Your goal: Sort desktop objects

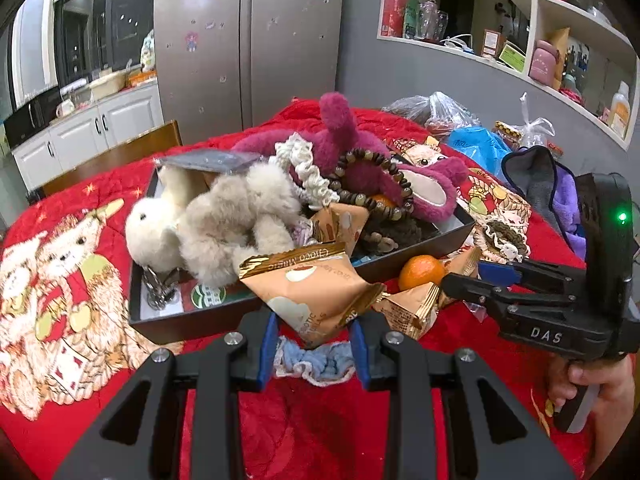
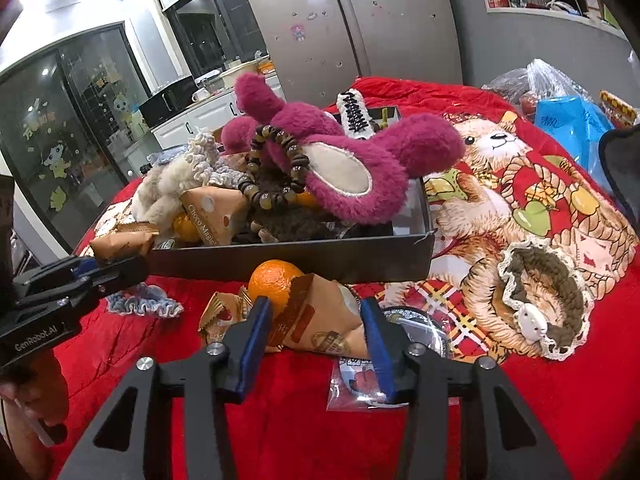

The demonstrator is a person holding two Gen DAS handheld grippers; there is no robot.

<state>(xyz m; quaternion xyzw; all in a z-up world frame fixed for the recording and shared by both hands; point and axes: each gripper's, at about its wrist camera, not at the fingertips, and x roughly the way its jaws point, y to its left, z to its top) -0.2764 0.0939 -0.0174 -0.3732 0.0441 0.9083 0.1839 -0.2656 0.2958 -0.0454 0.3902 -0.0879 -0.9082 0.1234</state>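
My left gripper (image 1: 312, 336) pinches a peach Choco Magic snack packet (image 1: 316, 284) above the near edge of the black tray (image 1: 400, 264); only the left view shows the grey plush toy (image 1: 236, 220) heaped at the tray's left end. My right gripper (image 2: 316, 340) straddles a second snack packet (image 2: 324, 312) on the red quilted cloth (image 2: 280, 420), its jaws partly closed, though I cannot tell whether the pads press it. Only the right view shows the clear plastic sachet (image 2: 356, 384) under that gripper. Counted: four snack packets at least, two scrunchies outside the tray, the blue one (image 1: 316, 364) near me and the brown one (image 2: 548, 312) toward the cloth's right edge, and one tangerine (image 2: 272, 280) against the tray's near wall. Inside the tray lie a magenta plush bear (image 2: 352, 168) and a wooden bead bracelet (image 2: 276, 168). Beyond the cloth's far edge stand a steel refrigerator (image 1: 248, 40), white cabinets (image 1: 80, 132) and wall shelves (image 1: 520, 32).
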